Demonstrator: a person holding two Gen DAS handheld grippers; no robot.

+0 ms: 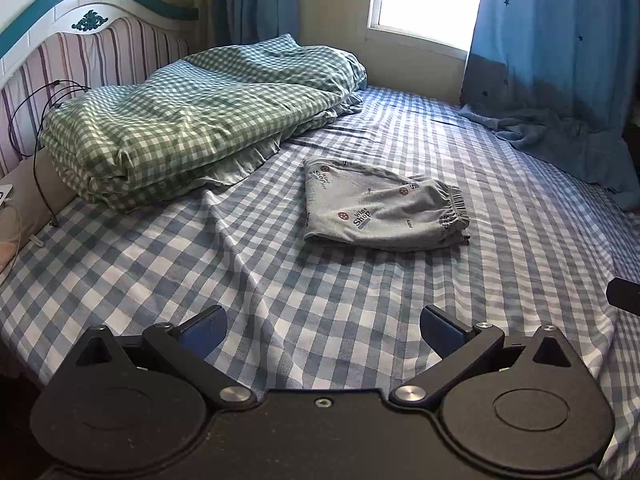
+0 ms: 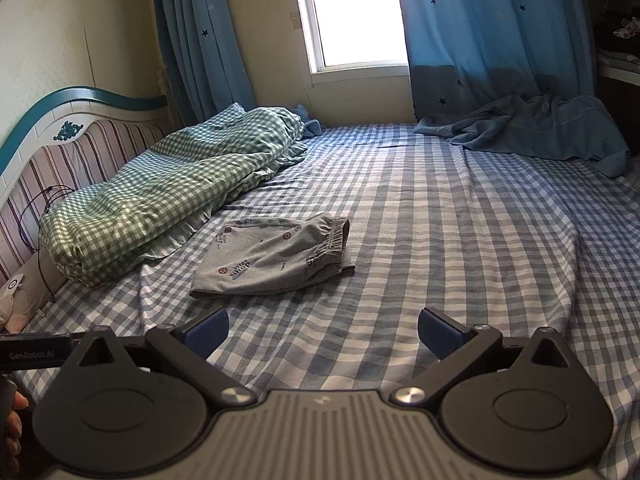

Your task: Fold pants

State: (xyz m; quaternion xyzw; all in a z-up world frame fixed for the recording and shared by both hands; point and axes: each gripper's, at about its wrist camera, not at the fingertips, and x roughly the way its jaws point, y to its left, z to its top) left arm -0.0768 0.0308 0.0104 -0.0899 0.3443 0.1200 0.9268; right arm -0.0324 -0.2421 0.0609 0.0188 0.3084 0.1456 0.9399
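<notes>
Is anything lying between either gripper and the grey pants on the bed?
Nothing visible. Only bare checked sheet separates the open left gripper from the folded pants, and likewise for the open right gripper. The green quilt lies off to the left side.

Both cameras sit low over the near edge of the bed [image 1: 320, 300], looking across it toward the window [image 2: 356, 12]. The left wrist view stands nearer the headboard [image 1: 80, 52], the right wrist view farther from it. Both take in the folded pants [image 1: 380, 208], the green checked quilt [image 2: 160, 184] and the blue curtains [image 1: 560, 40].
</notes>
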